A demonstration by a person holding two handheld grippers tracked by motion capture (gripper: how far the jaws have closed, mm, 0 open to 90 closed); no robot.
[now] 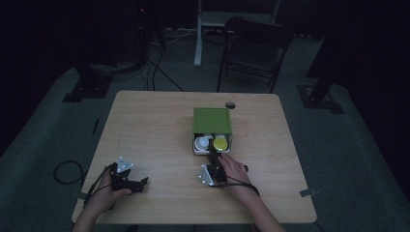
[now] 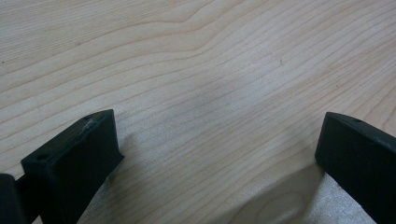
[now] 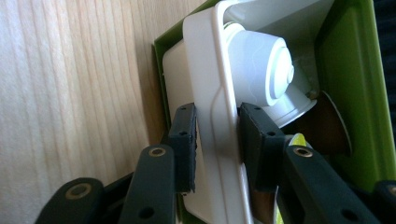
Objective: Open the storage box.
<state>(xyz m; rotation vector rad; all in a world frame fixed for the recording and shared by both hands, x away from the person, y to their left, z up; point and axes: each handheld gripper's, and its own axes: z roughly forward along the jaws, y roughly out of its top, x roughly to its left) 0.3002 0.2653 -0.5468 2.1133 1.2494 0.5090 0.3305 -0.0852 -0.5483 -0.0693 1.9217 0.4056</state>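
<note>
Right gripper point(image 3: 217, 140) clamped on the white drawer's point(image 3: 205, 84) front wall

The drawer sticks out of a green box point(image 1: 212, 121) mid-counter point(image 1: 145, 130), holding a white cup point(image 3: 261, 70) and a yellow item point(image 1: 221, 143). Left gripper point(image 2: 217, 144) rests near the counter's front-left corner, jaws wide apart on bare wood

Each hand-held gripper point(image 1: 129, 180) is black with blocky jaws, brass-ringed screw holes, a grey three-cornered plate on top and a trailing black cable.
</note>
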